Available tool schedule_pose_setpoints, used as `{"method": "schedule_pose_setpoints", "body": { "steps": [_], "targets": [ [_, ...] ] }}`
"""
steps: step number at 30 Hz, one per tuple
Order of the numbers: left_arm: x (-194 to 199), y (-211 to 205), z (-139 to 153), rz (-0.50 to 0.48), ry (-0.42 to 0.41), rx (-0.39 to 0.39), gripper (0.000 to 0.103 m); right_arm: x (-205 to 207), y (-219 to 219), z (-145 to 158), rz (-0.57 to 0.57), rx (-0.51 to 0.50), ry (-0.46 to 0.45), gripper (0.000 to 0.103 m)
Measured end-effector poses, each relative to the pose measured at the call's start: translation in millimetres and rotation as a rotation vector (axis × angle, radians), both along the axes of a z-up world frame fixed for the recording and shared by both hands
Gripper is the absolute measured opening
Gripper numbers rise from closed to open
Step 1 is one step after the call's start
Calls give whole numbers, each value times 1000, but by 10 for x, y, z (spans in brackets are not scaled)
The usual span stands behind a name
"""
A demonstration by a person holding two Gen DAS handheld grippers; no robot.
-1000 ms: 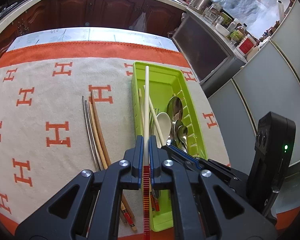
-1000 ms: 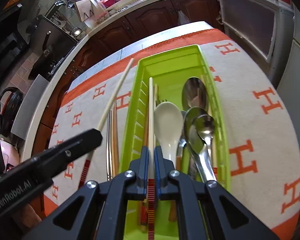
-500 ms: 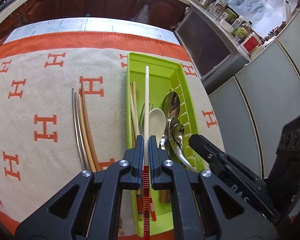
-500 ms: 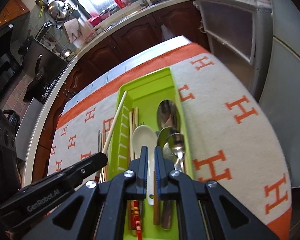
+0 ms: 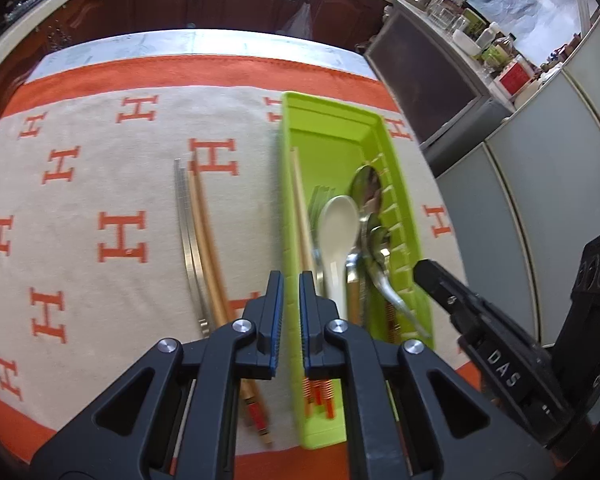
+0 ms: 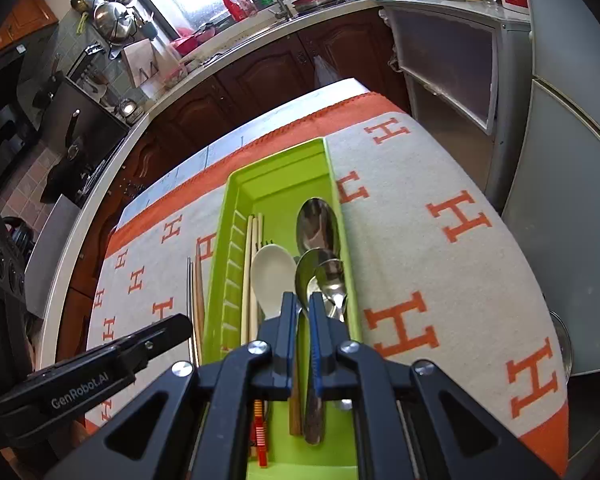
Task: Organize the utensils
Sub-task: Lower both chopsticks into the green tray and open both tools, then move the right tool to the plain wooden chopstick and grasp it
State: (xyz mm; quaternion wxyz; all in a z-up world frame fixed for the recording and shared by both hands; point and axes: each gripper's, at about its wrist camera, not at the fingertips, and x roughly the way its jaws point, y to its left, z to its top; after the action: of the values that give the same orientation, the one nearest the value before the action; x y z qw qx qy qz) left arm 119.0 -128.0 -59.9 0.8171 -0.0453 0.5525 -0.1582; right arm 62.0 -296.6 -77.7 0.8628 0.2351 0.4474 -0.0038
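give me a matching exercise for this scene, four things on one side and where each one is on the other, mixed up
Things:
1. white spoon
2. metal chopsticks
3. green tray
4. left claw

Places or states:
A. lying on the patterned cloth, outside the tray
B. shut, with nothing between its fingers
C. inside the tray, among the steel spoons
D. sitting on the cloth at its right side, holding cutlery

Pairs: 1-C, 2-A, 3-D, 4-B

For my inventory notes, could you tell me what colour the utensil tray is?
The utensil tray is bright lime green, clearest in the right wrist view.
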Motion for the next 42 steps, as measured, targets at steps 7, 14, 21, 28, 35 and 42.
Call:
{"method": "schedule_pose_setpoints", "body": {
  "steps": [7,14,21,28,35,42],
  "targets": [
    [-145,455,-84,50,13,70,21,-32,242,14,52,-27,7,6],
    [-268,835,-35,103,-30,93,36,-52,501,40,111,-46,20,7],
    [-383,1158,-31,147,-53,124,46,-52,771,89,177,-68,21,10],
    [-435,1504,-88,211,-56,126,47,-2,1055,139,237,-103,15,22],
    [-415,1728,-147,245,-50,115,47,178,1315,51,303,-122,48,22],
    [-386,1844,-188,264,-46,98,47,386,1547,-173,359,-164,134,22]
  ]
}}
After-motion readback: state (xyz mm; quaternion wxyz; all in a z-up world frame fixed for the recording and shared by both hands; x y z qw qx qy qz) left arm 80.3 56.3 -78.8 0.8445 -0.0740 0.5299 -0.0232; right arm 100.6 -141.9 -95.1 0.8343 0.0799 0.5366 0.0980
